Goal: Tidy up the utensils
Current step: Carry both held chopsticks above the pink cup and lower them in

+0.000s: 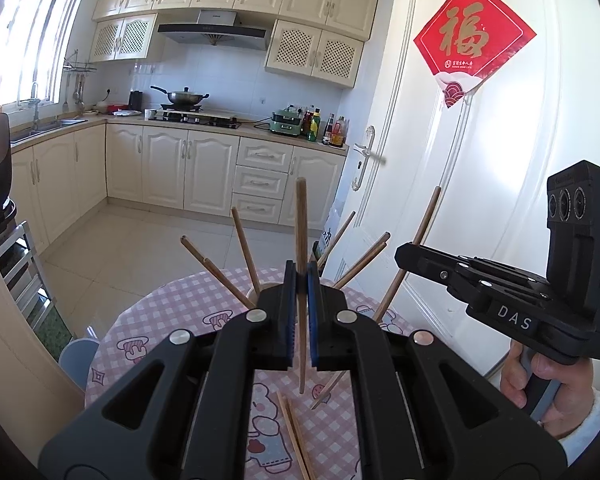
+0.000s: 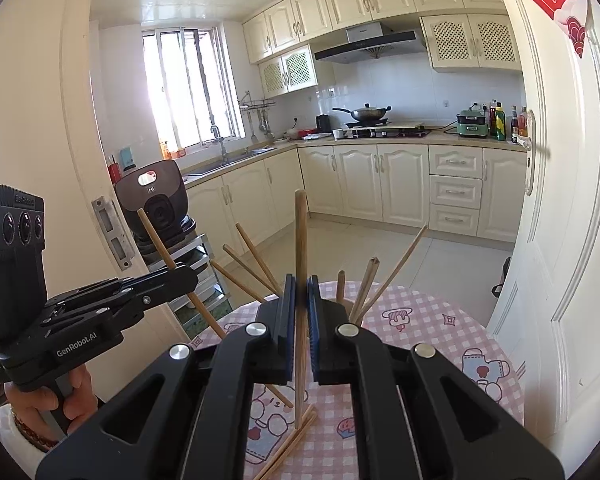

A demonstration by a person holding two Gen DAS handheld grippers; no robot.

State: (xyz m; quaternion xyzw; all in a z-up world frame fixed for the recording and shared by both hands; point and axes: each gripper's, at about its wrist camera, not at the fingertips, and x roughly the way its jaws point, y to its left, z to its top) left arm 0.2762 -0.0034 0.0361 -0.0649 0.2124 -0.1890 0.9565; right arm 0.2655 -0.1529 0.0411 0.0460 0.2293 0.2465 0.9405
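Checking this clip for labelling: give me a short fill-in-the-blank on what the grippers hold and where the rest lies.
1. The left gripper is shut on one ____.
2. The right gripper grips its chopstick standing ____.
3. Loose chopsticks lie on the ____ checked tablecloth.

Missing: chopstick; upright; pink

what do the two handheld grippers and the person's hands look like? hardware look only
Both grippers are matte black with silver pivot screws and blue finger pads. The right gripper reads "DAS", the left gripper "GenRobot.AI"; each carries a three-lens camera block. White fuzzy sleeve cuffs; a beaded bracelet on the left wrist.
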